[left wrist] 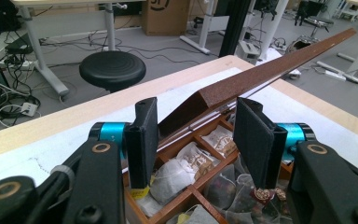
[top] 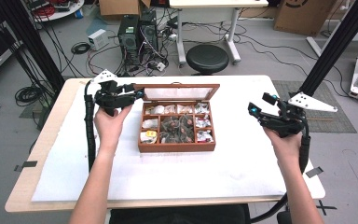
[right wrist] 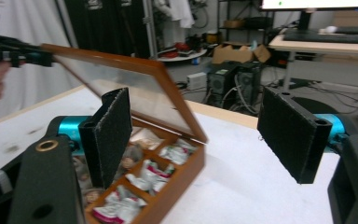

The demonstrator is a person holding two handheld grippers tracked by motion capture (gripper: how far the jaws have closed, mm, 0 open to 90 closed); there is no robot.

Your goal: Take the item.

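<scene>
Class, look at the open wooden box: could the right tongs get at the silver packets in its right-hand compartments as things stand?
Probably yes. The lid is raised, the silver packets lie uncovered, and the right tongs, jaws open, hover beside the wooden box with bare table between.

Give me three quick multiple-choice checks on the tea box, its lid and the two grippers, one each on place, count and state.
1. Where does the wooden tea box sit?
A. Near the middle of the white table top
B. On the floor by the stool
C. At the table's right edge

2. How many columns of compartments does the box have?
A. Two
B. Three
C. Five

3. How does the glass-paned lid stand?
A. Shut flat
B. Taken off and lying on the table
C. Raised on its rear edge, the left gripper at its left corner

Answers: 1 A, the high view shows the box between both hands on the table. 2 B, two dividers run front to back, making three columns. 3 C, the right gripper view shows the lid tilted up over the tea bags, while the right gripper hangs open, apart from the box.
</scene>
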